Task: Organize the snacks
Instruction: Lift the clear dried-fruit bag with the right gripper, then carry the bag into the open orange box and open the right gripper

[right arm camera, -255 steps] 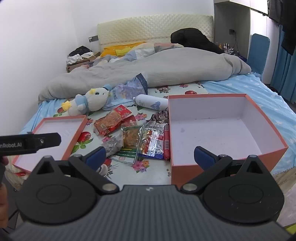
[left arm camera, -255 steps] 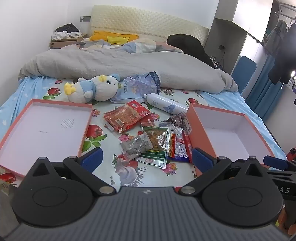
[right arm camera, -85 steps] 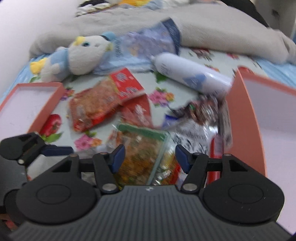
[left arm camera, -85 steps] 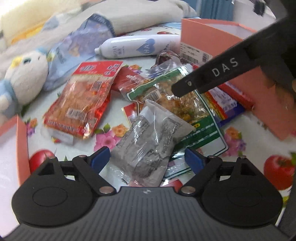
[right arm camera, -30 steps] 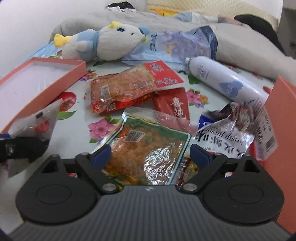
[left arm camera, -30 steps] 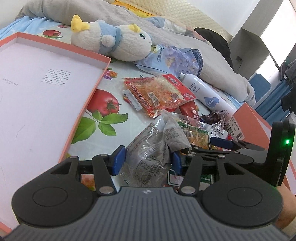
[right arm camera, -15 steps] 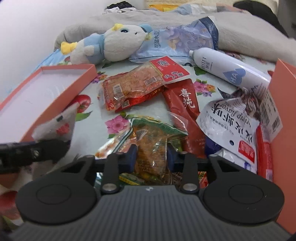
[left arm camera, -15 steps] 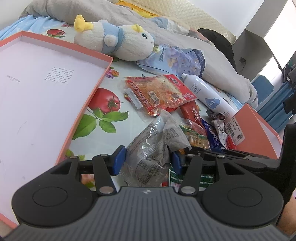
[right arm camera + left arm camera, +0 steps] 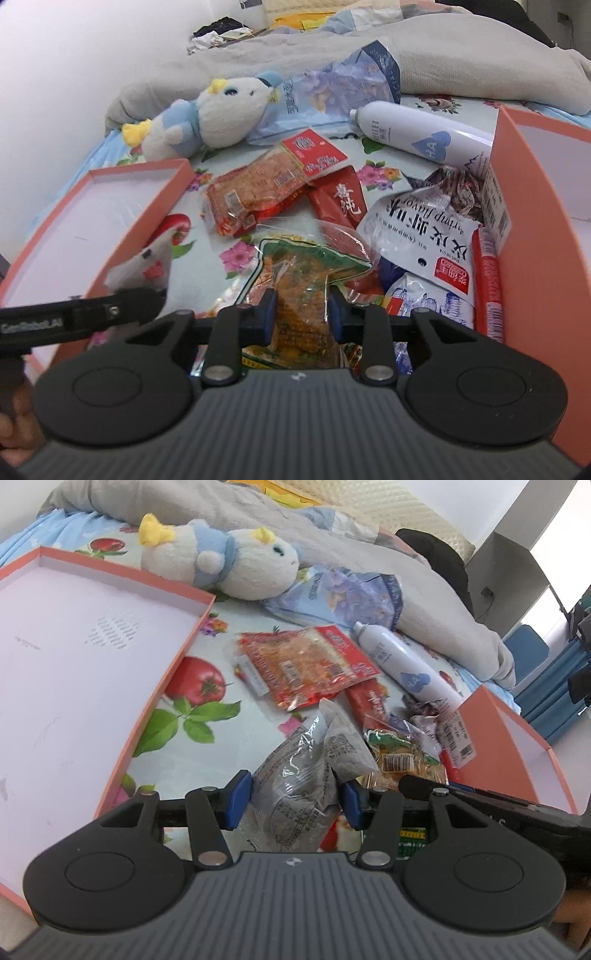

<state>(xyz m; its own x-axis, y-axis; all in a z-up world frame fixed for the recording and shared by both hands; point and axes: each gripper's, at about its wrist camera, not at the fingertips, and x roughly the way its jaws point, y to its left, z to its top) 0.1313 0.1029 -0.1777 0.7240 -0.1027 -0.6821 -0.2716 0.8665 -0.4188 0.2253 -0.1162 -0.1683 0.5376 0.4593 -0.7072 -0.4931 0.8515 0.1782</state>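
Observation:
My left gripper (image 9: 293,799) is shut on a grey-and-clear snack packet (image 9: 310,771) and holds it just above the bedsheet. My right gripper (image 9: 301,315) is shut on a green-edged packet of orange snacks (image 9: 301,291), lifted off the pile. The left gripper (image 9: 110,310) and its packet (image 9: 147,267) also show at the left of the right wrist view. A red-and-orange snack bag (image 9: 306,666) (image 9: 266,188), a red packet (image 9: 341,201), a white shrimp-flavour bag (image 9: 424,236) and a red sausage stick (image 9: 487,280) lie on the sheet.
A shallow orange box lid (image 9: 173,668) (image 9: 155,218) lies at the left. A deeper orange box (image 9: 495,738) (image 9: 524,236) stands at the right. A plush duck (image 9: 221,561), a blue chip bag (image 9: 343,598), a white spray bottle (image 9: 402,668) and a grey duvet (image 9: 424,602) lie beyond.
My right gripper closed on the green-edged packet and has lifted it. The left gripper keeps its grey packet and has shifted slightly.

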